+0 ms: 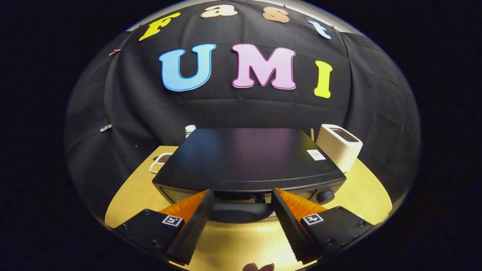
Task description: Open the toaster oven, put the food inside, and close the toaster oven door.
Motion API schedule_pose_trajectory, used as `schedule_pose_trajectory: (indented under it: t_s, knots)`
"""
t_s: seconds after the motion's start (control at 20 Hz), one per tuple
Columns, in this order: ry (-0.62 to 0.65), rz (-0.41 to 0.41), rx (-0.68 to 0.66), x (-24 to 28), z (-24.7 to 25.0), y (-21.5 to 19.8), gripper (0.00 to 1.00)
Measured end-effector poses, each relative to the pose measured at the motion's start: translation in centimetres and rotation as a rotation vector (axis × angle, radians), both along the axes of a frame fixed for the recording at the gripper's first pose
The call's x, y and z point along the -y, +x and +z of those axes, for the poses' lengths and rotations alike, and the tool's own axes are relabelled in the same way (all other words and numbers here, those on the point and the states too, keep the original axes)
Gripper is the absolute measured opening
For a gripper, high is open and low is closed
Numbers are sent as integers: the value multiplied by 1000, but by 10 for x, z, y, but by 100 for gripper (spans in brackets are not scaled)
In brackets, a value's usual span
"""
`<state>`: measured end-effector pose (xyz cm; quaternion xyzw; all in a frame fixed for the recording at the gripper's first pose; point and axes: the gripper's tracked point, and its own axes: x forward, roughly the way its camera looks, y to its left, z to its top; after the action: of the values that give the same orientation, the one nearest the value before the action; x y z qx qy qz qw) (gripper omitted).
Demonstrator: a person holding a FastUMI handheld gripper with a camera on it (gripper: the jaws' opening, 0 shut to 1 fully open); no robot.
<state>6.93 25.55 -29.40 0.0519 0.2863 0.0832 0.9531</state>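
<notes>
Toaster oven [246,160]: sitting black and low in the middle of the wooden table [361,195], its flat top facing the camera and its door closed.
Door handle [241,212]: running dark and rounded along the front edge of the oven, lying just ahead of the fingertips and spanning the gap between them.
Gripper [241,195]: hovering at the oven's front, its two fingers standing wide apart and gripping nothing; whether the tips are touching the oven front is not clear from this angle.
Fingers [190,233]: each carrying a small square marker tag on its body, the left one reaching toward the door's left half, the right one toward the side of the knob.
Control knob [325,195]: showing round and dark at the oven's front right corner, just beyond the right fingertip.
White sticker [315,154]: lying on the right rear part of the oven's top.
White toaster [339,146]: standing on the table to the right of the oven and slightly behind it, slot facing up.
Divided tray [161,162]: resting on the table at the oven's left rear corner, holding small grainy contents, partly hidden by the oven.
Bottle [190,130]: peeking white-capped from behind the oven's left rear edge.
Food: a small reddish-brown object [258,267] is showing on the table near the camera, between and behind the fingers, too cut off to identify.
</notes>
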Motion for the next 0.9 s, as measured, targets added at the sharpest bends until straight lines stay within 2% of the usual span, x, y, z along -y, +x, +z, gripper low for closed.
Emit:
schedule_pose_trajectory:
  t_s: [0.3,0.9]
  knots:
    - [-10,-17,7,3,-2,-11,99]
    - [6,-20,-78,10,-32,-89,99]
